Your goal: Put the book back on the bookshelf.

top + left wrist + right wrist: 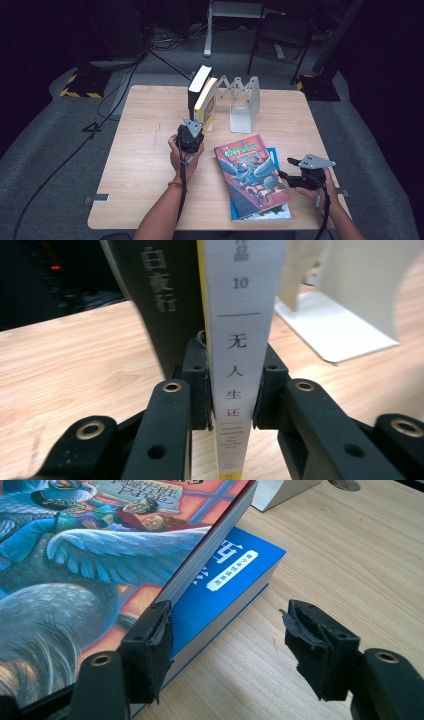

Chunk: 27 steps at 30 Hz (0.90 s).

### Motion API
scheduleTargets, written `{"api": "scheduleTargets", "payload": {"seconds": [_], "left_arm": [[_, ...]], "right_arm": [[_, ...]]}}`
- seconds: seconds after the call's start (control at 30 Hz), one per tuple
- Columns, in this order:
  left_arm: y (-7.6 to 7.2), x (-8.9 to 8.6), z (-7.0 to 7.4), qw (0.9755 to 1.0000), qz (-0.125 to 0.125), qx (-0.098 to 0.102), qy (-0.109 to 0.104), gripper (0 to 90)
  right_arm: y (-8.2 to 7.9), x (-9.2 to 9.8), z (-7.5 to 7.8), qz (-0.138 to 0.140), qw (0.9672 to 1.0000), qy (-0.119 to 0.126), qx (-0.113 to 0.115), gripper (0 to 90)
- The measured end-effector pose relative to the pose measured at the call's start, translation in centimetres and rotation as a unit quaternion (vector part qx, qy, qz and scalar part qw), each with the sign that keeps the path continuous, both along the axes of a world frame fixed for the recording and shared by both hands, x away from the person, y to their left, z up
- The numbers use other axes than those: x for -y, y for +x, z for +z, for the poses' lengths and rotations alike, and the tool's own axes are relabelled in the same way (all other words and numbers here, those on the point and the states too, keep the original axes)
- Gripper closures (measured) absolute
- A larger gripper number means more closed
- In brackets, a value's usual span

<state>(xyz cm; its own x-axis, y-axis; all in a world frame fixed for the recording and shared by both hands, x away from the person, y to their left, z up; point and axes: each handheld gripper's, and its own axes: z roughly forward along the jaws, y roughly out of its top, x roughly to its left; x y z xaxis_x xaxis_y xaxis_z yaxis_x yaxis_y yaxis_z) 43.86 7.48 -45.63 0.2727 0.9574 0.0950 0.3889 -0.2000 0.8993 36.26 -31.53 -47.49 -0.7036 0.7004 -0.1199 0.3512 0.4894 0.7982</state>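
Item 1, left: black-spined book point(198, 86), upright at the far middle of the counter point(145, 150), leaning against its neighbour; not gripped.

Item 2: white-spined book point(240, 345) with yellow edging, upright just right of the black one. The left claw point(192, 131) is clenched on the lower spine, a pad flat on each cover, as the left gripper view shows. Step in hand, as judged: standing this book into the row beside the folding metal bookend point(243, 102). The foot of the book appears to sit at or near the counter; contact cannot be confirmed.

Item 3, centre right: illustrated book point(252, 172), lying flat on a blue book point(227, 575), both near the front edge.

Item 4, right: right claw point(290, 169), released, jaws parted with nothing pressed between them, level with the right edge of the flat stack; one jaw lies against the illustrated cover's edge.

Next move, as judged: settle the white-spined book square against the black one, confirm it stands unaided, then loosen the left claw without tipping the pair.
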Motion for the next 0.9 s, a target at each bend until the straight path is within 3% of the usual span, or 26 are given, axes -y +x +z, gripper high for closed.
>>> {"api": "scheduleTargets", "payload": {"seconds": [0.23, 0.4, 0.47, 0.57, 0.7, 0.83, 0.9], "left_arm": [[-0.1, 0.7, 0.1, 0.9989, 0.042, 0.003, -0.022, 75.2], [-0.8, 0.9, -0.2, 0.9982, 0.051, 0.011, -0.029, 75.2], [-0.9, 1.4, -0.3, 0.9983, 0.056, 0.015, -0.013, 75.2], [-1.0, 2.1, -0.5, 0.9974, 0.067, 0.023, -0.012, 75.2], [-0.3, 2.9, -0.5, 0.9961, 0.083, 0.023, -0.018, 75.2], [0.6, 3.4, -0.5, 0.9962, 0.082, 0.023, -0.021, 75.2], [1.4, 3.5, -0.4, 0.9956, 0.083, 0.018, -0.04, 74.9]], "right_arm": [[0.0, 0.0, 0.0, 0.001, 1.0, 0.0, 0.0, 36.5], [0.1, 0.1, -0.1, 0.002, 1.0, 0.004, -0.002, 36.0], [0.1, 0.0, 0.0, 0.0, 1.0, 0.001, 0.0, 36.4], [0.0, -0.1, 0.0, -0.001, 1.0, -0.003, 0.002, 36.8], [0.0, 0.0, 0.0, -0.001, 1.0, 0.001, 0.0, 36.7], [0.0, 0.0, 0.0, 0.0, 1.0, 0.001, 0.001, 36.7], [0.0, 0.0, 0.0, 0.001, 1.0, 0.001, -0.001, 36.6]]}}
